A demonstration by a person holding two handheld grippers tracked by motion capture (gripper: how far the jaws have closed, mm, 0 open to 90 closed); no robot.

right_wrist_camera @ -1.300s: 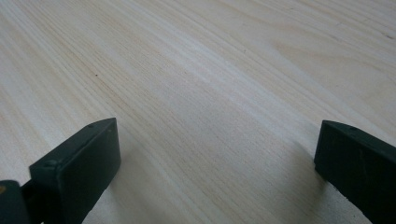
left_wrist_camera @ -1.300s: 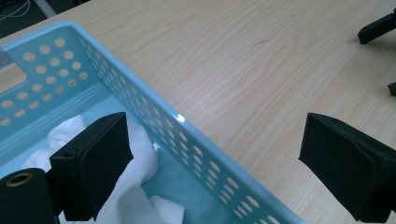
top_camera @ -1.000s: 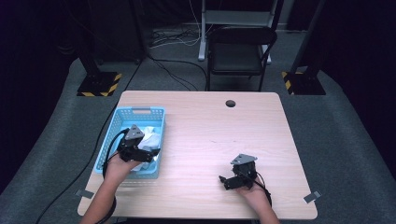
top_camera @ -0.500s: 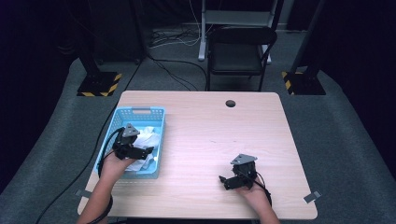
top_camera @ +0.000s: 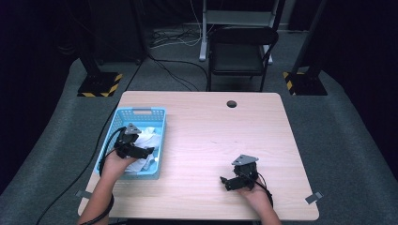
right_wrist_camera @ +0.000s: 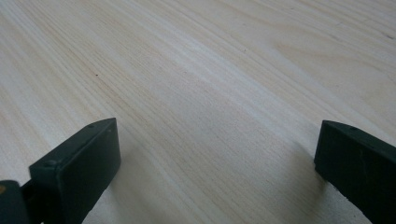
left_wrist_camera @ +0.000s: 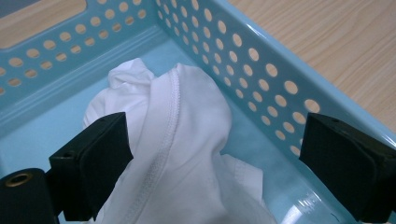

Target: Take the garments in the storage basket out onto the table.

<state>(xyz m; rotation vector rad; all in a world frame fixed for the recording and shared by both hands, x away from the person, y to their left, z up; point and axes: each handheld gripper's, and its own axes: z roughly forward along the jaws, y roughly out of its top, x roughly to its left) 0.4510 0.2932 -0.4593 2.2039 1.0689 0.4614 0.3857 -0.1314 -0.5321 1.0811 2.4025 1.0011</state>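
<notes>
L gripper (left_wrist_camera: 215, 154) inside blue basket (left_wrist_camera: 261, 70), jaws wide apart w/ white cloth (left_wrist_camera: 182, 140) between, pads not pressing. R gripper (right_wrist_camera: 217, 158) low over bare wood table (right_wrist_camera: 210, 70), jaws apart, nothing between. Count: 1 basket near table's left edge, 1 crumpled cloth in it, 2 grippers.

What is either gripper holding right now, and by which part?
Nothing is held. The left gripper hangs open over the white cloth in the blue basket, jaws not pressing it. The right gripper is open above the bare table.
</notes>
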